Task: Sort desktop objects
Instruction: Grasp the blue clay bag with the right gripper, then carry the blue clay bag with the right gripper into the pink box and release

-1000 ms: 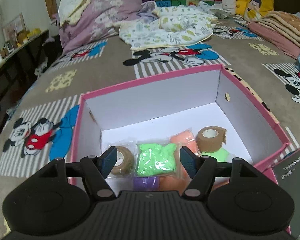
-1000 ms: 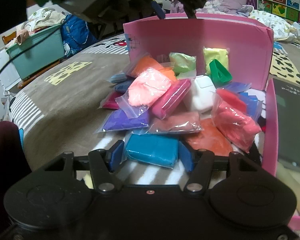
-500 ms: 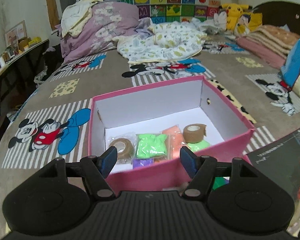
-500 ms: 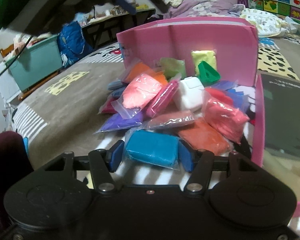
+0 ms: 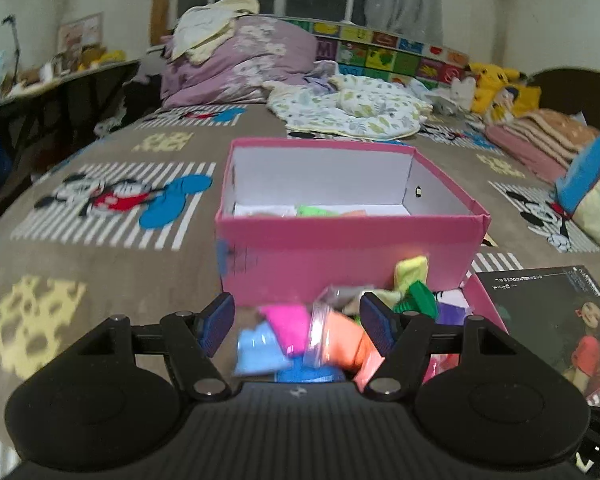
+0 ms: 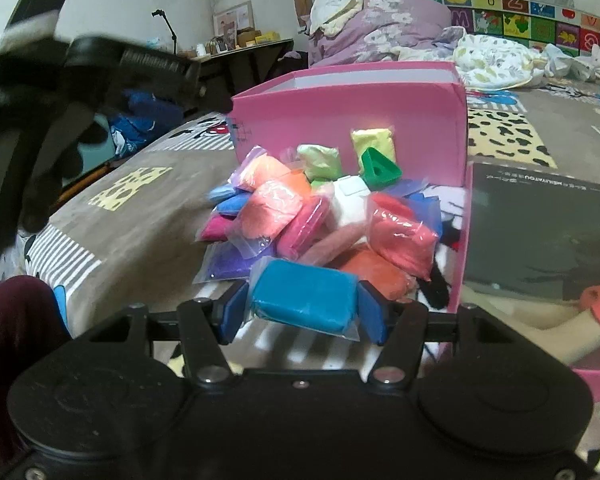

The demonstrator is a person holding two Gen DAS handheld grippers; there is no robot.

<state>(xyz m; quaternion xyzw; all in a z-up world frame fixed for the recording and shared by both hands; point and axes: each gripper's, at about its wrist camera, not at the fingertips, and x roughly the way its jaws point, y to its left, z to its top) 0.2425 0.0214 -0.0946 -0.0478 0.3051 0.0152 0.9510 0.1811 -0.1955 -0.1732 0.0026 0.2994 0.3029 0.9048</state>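
Right gripper [image 6: 302, 310]: fingers clamped on a blue clay block in a clear plastic bag [image 6: 305, 295], pads pressing both short ends, bag held just off the striped bed cover [image 6: 132, 216].

Left gripper [image 5: 298, 322]: fingers spread wide, nothing between them. It hovers over the near edge of the pile; the view there is motion-blurred.

Pile of bagged clay packs [image 6: 320, 216] sits on the bed, at 12 o'clock from the right gripper, butted against the outer wall of the pink cardboard box [image 6: 348, 120]. In the pile:
- salmon-pink bag [image 6: 274, 210] on top at the left
- magenta bar [image 6: 306, 224] leaning beside it
- red-pink bag [image 6: 400, 236] at 1 o'clock
- orange pack [image 6: 374, 272] just behind the held blue block
- purple bag [image 6: 230, 266] at 11 o'clock
- pale green bag [image 6: 320, 160] and yellow bag [image 6: 374, 142] against the box wall
- green plastic triangle mould [image 6: 380, 168] resting on a white block [image 6: 350, 200]

From the left wrist view the box [image 5: 348, 248] is open-topped with a white interior; a bright green pack [image 5: 314, 211] and an orange one just show over the near wall. Other contents are hidden.

Dark glossy book cover with a girl in red [image 5: 556, 320] lies flat on the bed at 3 o'clock from the pile, touching a pink lid edge [image 5: 486, 304].

The blurred dark shape at 10 o'clock in the right view is the left gripper.
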